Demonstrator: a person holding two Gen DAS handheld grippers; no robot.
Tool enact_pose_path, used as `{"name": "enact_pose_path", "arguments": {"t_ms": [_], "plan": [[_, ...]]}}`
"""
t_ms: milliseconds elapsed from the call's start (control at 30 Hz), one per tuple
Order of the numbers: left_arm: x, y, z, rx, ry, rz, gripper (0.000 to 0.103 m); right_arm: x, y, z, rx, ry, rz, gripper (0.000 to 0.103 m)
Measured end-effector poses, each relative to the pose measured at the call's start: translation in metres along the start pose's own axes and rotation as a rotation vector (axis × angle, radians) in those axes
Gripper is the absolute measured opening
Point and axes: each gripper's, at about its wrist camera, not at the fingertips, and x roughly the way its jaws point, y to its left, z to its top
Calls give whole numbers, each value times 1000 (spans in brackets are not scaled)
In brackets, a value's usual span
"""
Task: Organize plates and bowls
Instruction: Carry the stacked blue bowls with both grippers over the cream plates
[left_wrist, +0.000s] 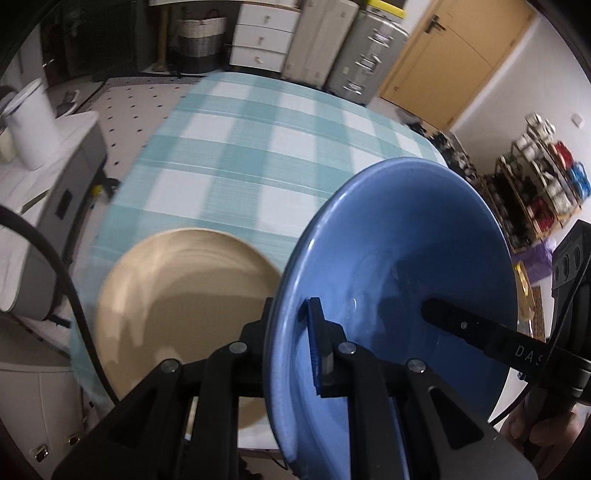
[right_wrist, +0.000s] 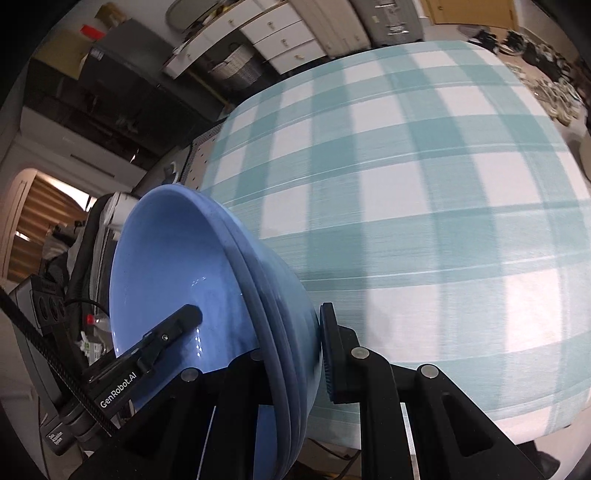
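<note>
A blue bowl (left_wrist: 399, 258) hangs tilted above the checked table, held from both sides. My left gripper (left_wrist: 290, 314) is shut on its near rim, one blue pad inside the bowl. In the left wrist view a finger of the right gripper (left_wrist: 454, 321) reaches into the bowl from the right. In the right wrist view the blue bowl (right_wrist: 170, 258) shows layered rims, like nested bowls. My right gripper (right_wrist: 295, 343) is shut on that rim, and a finger of the left gripper (right_wrist: 173, 325) lies inside. A tan plate (left_wrist: 184, 295) lies flat on the cloth, left of the bowl.
The table (left_wrist: 258, 147) wears a teal and white checked cloth (right_wrist: 424, 203). A white bin (left_wrist: 33, 122) stands on a side counter at the left. White drawers (left_wrist: 262, 37), a grey cabinet (left_wrist: 365, 62) and a wooden door (left_wrist: 454, 55) stand beyond; a cluttered rack (left_wrist: 543, 177) at the right.
</note>
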Motion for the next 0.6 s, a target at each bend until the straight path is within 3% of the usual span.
{"name": "enact_pose_path", "arguments": {"t_ms": [300, 600], "plan": [[-11, 76, -3, -87, -7, 60, 13, 50, 72, -4, -63, 80, 30, 12], [9, 116, -12, -137, 32, 84, 14, 98, 102, -13, -86, 147, -1, 12]]}}
